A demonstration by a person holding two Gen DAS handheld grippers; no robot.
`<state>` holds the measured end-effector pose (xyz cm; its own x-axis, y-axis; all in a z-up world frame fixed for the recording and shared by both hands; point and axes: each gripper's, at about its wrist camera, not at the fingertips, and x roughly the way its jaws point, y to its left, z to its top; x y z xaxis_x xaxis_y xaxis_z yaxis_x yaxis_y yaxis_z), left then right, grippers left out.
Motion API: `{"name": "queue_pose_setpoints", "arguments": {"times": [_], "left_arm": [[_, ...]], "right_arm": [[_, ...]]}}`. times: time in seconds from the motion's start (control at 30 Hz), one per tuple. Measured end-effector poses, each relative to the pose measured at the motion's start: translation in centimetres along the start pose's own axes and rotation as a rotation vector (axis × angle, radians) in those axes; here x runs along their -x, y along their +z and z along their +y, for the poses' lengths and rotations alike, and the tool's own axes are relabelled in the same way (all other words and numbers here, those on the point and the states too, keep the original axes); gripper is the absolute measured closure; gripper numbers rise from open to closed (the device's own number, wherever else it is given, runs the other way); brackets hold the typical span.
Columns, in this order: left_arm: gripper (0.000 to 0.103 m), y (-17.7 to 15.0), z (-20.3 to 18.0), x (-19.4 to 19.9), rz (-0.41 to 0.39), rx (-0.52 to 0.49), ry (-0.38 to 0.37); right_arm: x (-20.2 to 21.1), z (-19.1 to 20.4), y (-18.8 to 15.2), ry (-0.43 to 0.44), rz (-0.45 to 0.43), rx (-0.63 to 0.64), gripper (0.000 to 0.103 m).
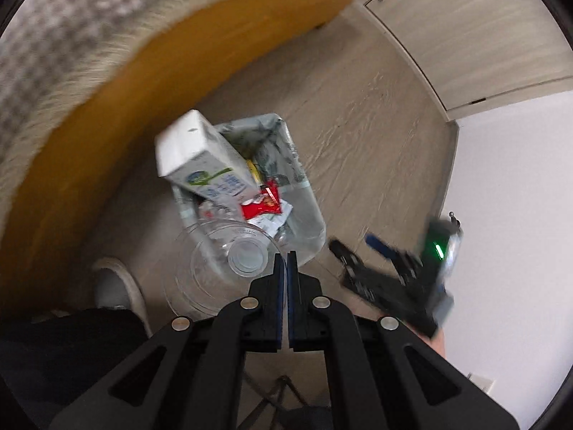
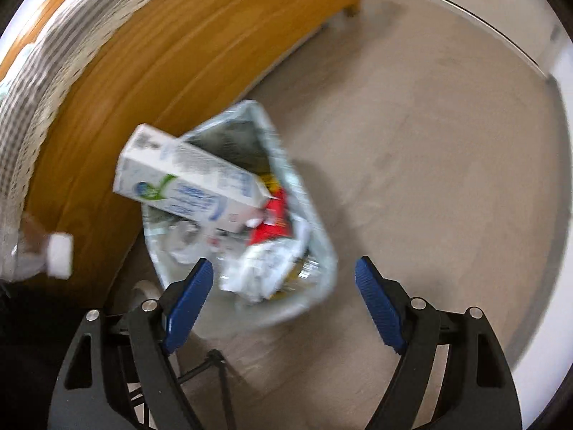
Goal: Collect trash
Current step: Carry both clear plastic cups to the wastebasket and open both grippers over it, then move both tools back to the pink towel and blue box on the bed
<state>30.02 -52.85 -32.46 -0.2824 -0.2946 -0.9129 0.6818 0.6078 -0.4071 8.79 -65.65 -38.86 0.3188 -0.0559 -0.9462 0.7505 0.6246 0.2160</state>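
Observation:
A small waste bin [image 1: 312, 215] [image 2: 324, 247] lined with a pale bag stands on the floor beside a wooden bed side. A white milk carton [image 1: 200, 157] [image 2: 186, 175] lies tilted across its top, over a red wrapper [image 1: 263, 205] [image 2: 272, 227] and crumpled paper [image 2: 258, 274]. My left gripper [image 1: 286, 259] hangs above the bin's near edge, shut, pinching the edge of a clear plastic bottle [image 1: 215, 268] with a white cap [image 2: 59, 254]. My right gripper [image 2: 283, 267] [image 1: 354, 243] is open over the bin's near rim, with nothing between its blue pads [image 2: 189, 301].
The bed side [image 1: 107, 114] [image 2: 161, 53] with a fringed checked blanket [image 1: 64, 36] borders the bin on the left. A light slipper [image 1: 116, 283] sits by the person's dark clothing. Wood-look floor [image 2: 412, 143] stretches right toward a white wall [image 1: 519, 179] and cabinet door [image 1: 465, 36].

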Motion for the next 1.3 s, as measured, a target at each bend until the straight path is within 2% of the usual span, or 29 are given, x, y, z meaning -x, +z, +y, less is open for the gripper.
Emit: {"name": "queue_pose_setpoints", "arguments": {"times": [0.1,0.17,0.23,0.27,0.3,0.37,0.43,0.77,0.87,1.0,1.13,1.3], "left_arm": [[0.103,2.8,-1.7,-3.3,0.004,-0.012,0.009],[0.100,4.9,-2.1,-5.3,-0.028,0.007,0.010],[0.064,6.8,-1.9,-8.1,-0.047,0.028,0.024],[0.028,7.4,-1.5,-9.4,-0.031,0.043,0.052],[0.025,7.7,-0.6,-10.9,-0.021,0.087,0.108],[0.025,7.5,0.5,-11.8,-0.025,0.125,0.150],[0.024,6.6,1.1,-11.9,-0.023,0.145,0.138],[0.024,3.4,1.1,-10.6,-0.005,0.083,0.141],[0.024,2.5,0.7,-8.9,-0.036,0.057,0.165],[0.024,1.4,0.4,-4.5,-0.112,0.018,0.172],[0.024,0.7,-0.1,-0.7,-0.139,-0.014,0.163],[0.024,-1.5,-0.8,5.4,-0.256,-0.056,0.152]], "right_arm": [[0.0,-1.8,-1.4,0.005,0.004,-0.048,0.025],[-0.3,-2.2,-1.9,0.012,0.010,-0.062,0.025],[-1.1,-2.6,-2.3,0.016,0.032,-0.078,0.025],[-1.5,-2.7,-2.4,0.018,0.043,-0.084,0.025],[-1.8,-2.7,-2.6,0.022,0.059,-0.088,0.025],[-1.8,-2.5,-2.8,0.031,0.061,-0.085,0.025],[-2.0,-2.1,-2.9,0.034,0.059,-0.076,0.025],[-1.0,-1.3,-2.1,0.013,0.033,-0.053,0.025],[-0.4,-1.4,-1.8,-0.021,0.038,-0.053,0.025],[1.6,-0.9,-1.3,-0.064,0.015,-0.039,0.025],[4.8,0.8,-0.4,-0.078,-0.040,-0.004,0.025],[9.4,4.0,1.0,-0.094,-0.131,0.068,0.025]]}}
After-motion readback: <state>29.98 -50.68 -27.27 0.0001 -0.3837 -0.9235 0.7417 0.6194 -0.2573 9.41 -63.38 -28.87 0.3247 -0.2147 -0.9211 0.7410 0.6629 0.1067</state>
